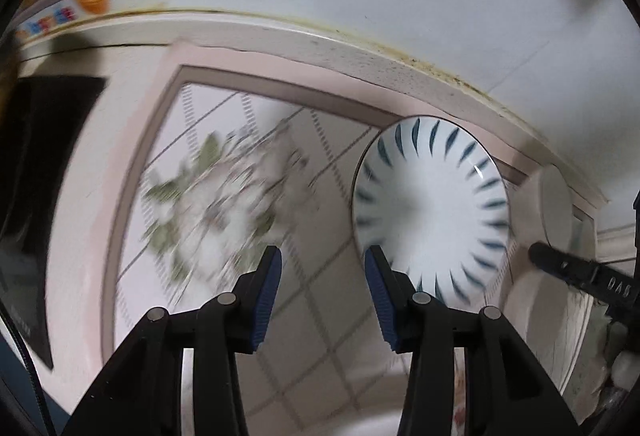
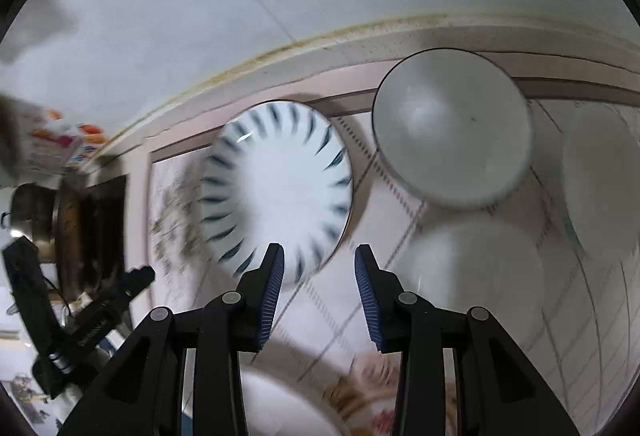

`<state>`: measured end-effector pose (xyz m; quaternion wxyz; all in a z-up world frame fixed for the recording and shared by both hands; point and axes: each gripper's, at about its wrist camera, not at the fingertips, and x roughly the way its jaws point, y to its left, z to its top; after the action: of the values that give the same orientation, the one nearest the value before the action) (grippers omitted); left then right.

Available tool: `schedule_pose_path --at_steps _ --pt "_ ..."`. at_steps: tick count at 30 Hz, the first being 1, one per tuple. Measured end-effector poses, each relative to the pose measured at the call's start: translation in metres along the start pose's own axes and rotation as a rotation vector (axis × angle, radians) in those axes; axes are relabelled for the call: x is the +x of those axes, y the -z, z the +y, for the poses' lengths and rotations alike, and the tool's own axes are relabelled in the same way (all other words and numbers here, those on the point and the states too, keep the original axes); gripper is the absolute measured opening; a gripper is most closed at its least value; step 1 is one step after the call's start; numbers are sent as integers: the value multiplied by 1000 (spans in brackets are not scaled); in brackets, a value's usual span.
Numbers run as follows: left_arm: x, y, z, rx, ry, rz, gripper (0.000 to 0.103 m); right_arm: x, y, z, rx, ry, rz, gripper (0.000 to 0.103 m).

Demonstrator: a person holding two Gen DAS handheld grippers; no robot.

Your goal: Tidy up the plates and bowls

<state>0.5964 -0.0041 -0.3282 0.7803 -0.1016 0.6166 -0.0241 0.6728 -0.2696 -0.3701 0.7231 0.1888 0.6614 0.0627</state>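
Left gripper (image 1: 323, 256) and right gripper (image 2: 319, 252), both partly open and empty, above blue-streaked plate (image 2: 276, 184); "DAB" legible at right edge of left view.

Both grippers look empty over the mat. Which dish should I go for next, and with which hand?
Probably ease the right gripper toward the rim of the blue-striped dish. Its jaws are open with nothing between them, and that rim lies just ahead of its left finger. The left gripper is empty too.

Home kitchen: bowls (image 2: 452, 128) on patterned tablecloth (image 1: 224, 196), pot (image 2: 32, 220).
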Motion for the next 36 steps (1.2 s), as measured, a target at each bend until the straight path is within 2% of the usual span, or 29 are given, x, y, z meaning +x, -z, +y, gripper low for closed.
schedule_pose_path --at_steps 6,8,9,10,12,17,25,31,36 --pt "48 -30 -12 47 -22 67 41 38 -20 -8 2 51 44 39" --pt "60 -33 -14 63 -17 79 41 46 -22 -7 -11 61 50 32" --pt "65 -34 -14 70 -17 84 40 49 -24 -3 -40 84 34 21" --pt "68 -35 -14 70 15 70 33 51 -24 -1 -56 83 26 12" --pt "67 -36 -15 65 43 41 20 53 -28 2 -70 107 6 7" --pt "66 -36 -17 58 11 30 20 53 -29 9 -109 127 -11 8" --pt "46 -18 -19 93 -13 -5 16 52 -22 10 -113 92 -12 8" --pt "17 7 -25 92 3 -36 16 30 -6 16 -134 82 -45 8" --pt "-19 33 -21 88 15 -70 16 -5 20 22 -157 51 -83 8"
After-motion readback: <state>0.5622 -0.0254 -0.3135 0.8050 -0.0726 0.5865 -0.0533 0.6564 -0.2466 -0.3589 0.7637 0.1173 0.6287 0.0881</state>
